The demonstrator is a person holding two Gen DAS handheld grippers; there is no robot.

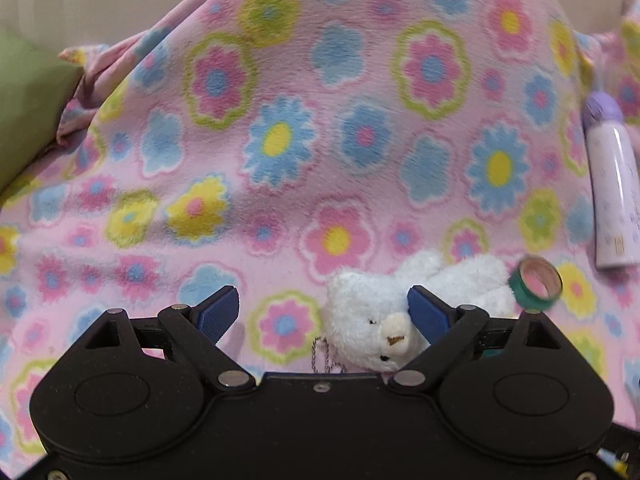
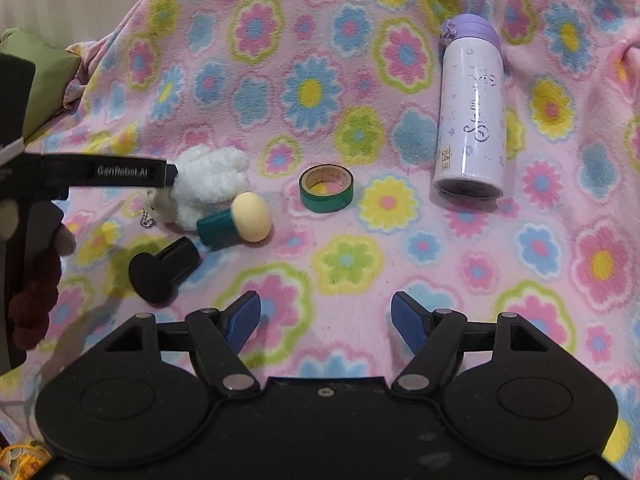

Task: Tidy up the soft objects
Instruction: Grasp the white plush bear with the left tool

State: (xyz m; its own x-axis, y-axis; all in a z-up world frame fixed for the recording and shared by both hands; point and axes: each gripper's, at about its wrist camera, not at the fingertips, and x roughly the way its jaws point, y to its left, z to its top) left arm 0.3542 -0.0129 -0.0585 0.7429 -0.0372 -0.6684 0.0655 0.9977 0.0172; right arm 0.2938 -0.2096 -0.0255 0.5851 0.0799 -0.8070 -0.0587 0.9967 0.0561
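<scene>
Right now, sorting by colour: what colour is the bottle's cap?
Lilac purple cap on the bottle; clearest in the right wrist view.

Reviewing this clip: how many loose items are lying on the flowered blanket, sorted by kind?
Soft toys: 1, white plush bear
Bottles: 1, purple-capped bottle
Tape rolls: 1, green tape roll
Sponge-tipped stampers: 1, green-handled
Black plastic pieces: 1
Total: 5

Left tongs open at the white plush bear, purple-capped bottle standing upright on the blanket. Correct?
Not quite: the bottle is lying on its side on the blanket, as the right wrist view shows. The left tongs are open at the white plush bear.
</scene>
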